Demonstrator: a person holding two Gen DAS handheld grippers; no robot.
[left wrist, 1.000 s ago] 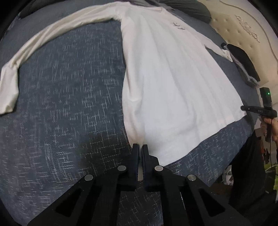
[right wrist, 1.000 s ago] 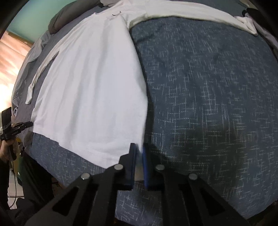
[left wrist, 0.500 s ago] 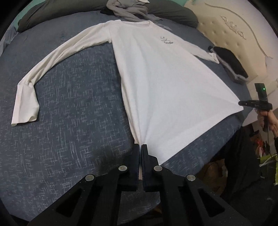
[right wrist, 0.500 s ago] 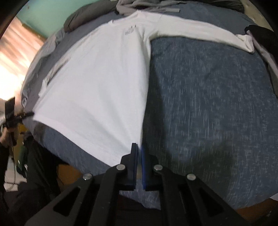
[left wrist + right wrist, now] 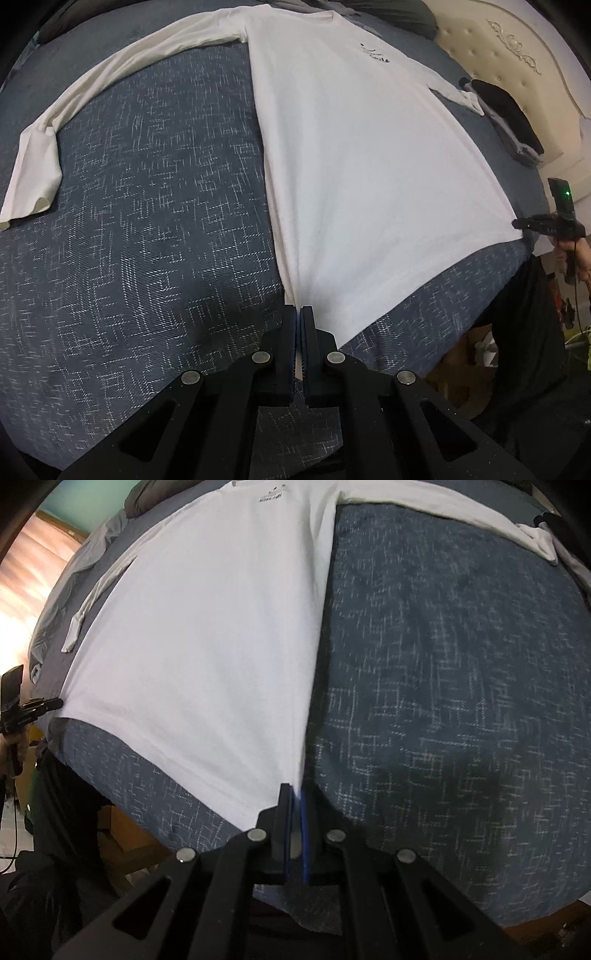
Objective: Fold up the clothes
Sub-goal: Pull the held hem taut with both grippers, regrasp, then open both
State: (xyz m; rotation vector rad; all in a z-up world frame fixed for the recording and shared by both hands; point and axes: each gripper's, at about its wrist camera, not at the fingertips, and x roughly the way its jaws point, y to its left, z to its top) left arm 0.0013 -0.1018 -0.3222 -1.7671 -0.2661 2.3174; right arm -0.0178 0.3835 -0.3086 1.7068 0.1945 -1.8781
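A white long-sleeved shirt (image 5: 369, 155) with a small black chest print lies face up on a blue patterned bedspread (image 5: 147, 221); it also shows in the right wrist view (image 5: 207, 646). My left gripper (image 5: 298, 314) is shut on the hem's left corner. My right gripper (image 5: 293, 794) is shut on the hem's right corner, and also shows in the left wrist view (image 5: 524, 224). The hem is stretched taut between them near the bed's foot edge. The left sleeve (image 5: 44, 155) lies spread out, bent at the elbow. The right sleeve (image 5: 461, 513) stretches toward the headboard side.
A cream tufted headboard (image 5: 517, 66) stands at the right. A pile of dark and grey clothes (image 5: 506, 118) lies by it. Grey pillows and a grey garment (image 5: 388, 18) lie at the far side. The bed's near edge (image 5: 147, 834) drops to the floor.
Both grippers, still shut on the hem corners, have come down and closer to the bed. The shirt looks larger and lies flatter, its hem pulled taut.
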